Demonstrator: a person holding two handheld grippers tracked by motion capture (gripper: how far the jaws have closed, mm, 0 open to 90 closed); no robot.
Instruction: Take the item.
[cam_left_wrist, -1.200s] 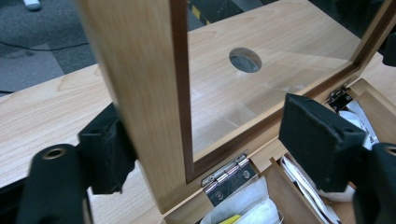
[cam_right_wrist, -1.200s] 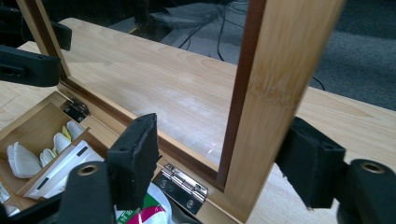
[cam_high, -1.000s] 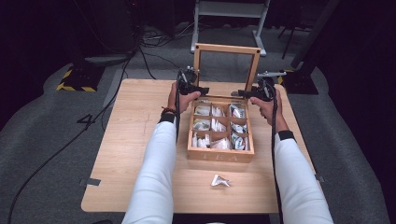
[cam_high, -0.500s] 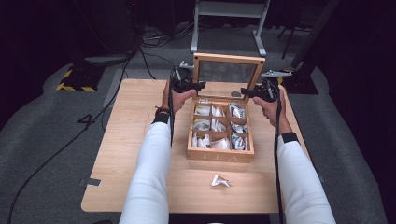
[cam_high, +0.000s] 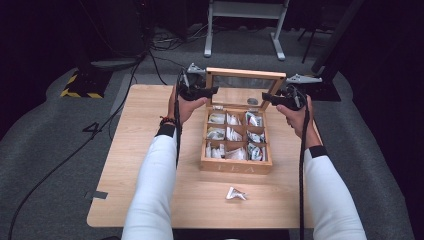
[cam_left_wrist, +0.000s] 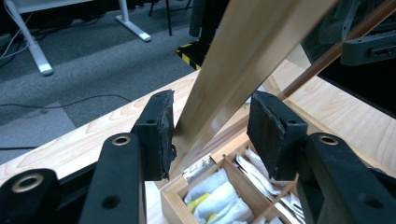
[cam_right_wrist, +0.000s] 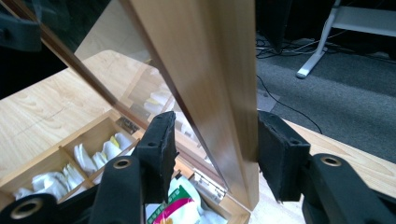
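A wooden tea box with several compartments of tea bags sits mid-table. Its glass lid stands tilted over the back of the box. My left gripper is at the lid's left side rail and my right gripper at its right rail. In the left gripper view the lid rail passes between the open jaws of that gripper, close to one pad with a gap at the other. In the right gripper view the rail runs between the open jaws of my right gripper, against one pad.
A loose tea bag lies on the wooden table in front of the box. Beyond the far edge are a grey carpet with cables and a white desk frame. Bare tabletop lies left and right of the box.
The lid has swung from upright toward the box, lowering as both grippers move with its side rails toward the person.
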